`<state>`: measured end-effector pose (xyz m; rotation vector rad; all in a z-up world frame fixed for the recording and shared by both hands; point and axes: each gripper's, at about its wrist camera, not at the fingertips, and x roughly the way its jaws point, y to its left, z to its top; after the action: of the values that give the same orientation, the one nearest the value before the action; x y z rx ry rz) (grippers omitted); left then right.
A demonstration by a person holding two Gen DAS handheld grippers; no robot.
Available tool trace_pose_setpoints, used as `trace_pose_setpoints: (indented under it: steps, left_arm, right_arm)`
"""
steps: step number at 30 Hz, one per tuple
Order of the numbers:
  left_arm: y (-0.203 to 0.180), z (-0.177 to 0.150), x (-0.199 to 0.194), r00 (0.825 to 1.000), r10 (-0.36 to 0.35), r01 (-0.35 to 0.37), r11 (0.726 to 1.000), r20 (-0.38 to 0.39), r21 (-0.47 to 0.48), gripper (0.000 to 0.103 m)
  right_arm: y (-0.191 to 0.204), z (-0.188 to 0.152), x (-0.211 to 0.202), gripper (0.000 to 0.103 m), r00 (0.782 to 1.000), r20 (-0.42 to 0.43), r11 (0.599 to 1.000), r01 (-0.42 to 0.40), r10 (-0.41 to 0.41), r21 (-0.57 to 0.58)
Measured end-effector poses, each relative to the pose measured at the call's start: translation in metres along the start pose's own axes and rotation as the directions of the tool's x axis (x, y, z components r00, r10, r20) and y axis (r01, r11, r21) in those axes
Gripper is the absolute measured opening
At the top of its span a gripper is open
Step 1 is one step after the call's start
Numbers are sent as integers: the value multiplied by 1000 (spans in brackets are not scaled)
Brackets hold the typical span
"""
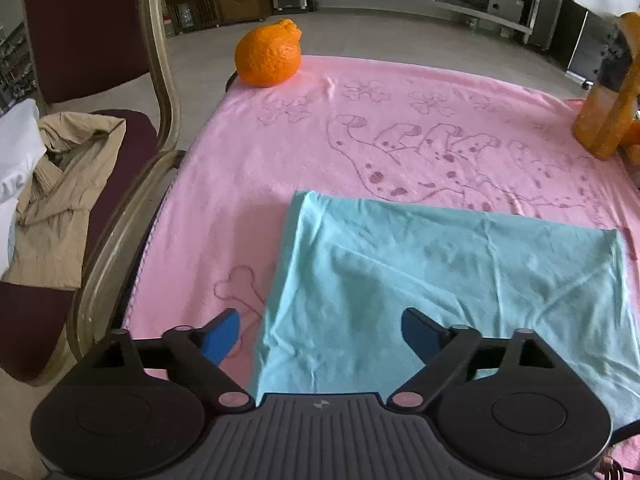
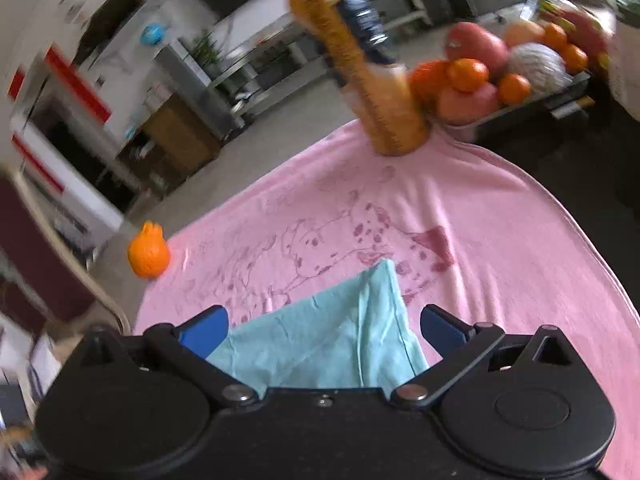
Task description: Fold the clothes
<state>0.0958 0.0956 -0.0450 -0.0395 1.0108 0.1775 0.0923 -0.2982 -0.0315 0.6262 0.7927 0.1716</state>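
The left gripper [image 1: 320, 332] stands with its blue pads [image 1: 222, 334] spread wide and nothing pinched between them; it hangs over the near left part of the folded light-blue garment [image 1: 440, 292], one pad above the pink cloth just beside the garment's left edge and the other above the garment itself. The right gripper [image 2: 324, 328] is likewise released, its blue pads [image 2: 204, 332] parted wide on either side of the garment's far corner [image 2: 360, 320], which rises between them in a loose peak without being clamped. The garment lies flat and roughly rectangular on the near half of the pink cloth [image 1: 280, 160], a blanket with a purple spotted-dog and flower drawing that covers the table. At the cloth's far left corner sits an orange [image 1: 268, 54]. At the far right corner stands a bottle of orange drink [image 2: 360, 68] with a dark label, and just beyond it a tray of fruit [image 2: 500, 68]. Off the table's left edge stands a dark red chair [image 1: 84, 32] with a gold frame, and a beige garment [image 1: 60, 196] lies crumpled on its seat.
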Motion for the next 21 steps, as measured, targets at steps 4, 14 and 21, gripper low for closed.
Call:
trace_pose_setpoints:
  steps: [4,14,21]
  left_arm:
    - [9,-1,-19,997,-80,81,996,8,-34,90]
    - [1,-4,1,987,-149,148,988,-52,-37,37]
    - [-12,-2,25,993,-121,121,993,-10,-4,11]
  right_arm:
    - [-12,6,-19,103,962,-13,947,-266,272,179]
    - [7,0,-13,103,944,-42,941,-320,326,109]
    - [-3,-11,48,12,987,-137,993,-68,81,98]
